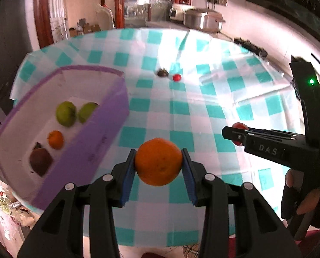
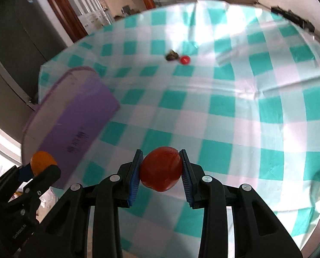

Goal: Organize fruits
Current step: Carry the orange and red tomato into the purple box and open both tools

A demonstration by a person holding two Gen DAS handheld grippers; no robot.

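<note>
My left gripper [image 1: 159,161] is shut on an orange [image 1: 158,161], held above the checked cloth just right of the purple bin [image 1: 108,116]. The bin holds two green fruits [image 1: 66,113], a small orange [image 1: 55,139] and a dark red fruit [image 1: 40,161]. My right gripper [image 2: 161,168] is shut on a red tomato-like fruit [image 2: 161,168] above the table's near side; it also shows in the left wrist view [image 1: 237,134]. A small red fruit [image 1: 177,77] and a dark fruit [image 1: 162,72] lie together far back on the cloth.
The round table wears a teal-and-white checked cloth [image 1: 213,107]. A metal cooker [image 1: 203,19] stands on the counter behind. A dark cabinet [image 2: 13,53] stands left of the table. The bin's wall also shows in the right wrist view [image 2: 78,124].
</note>
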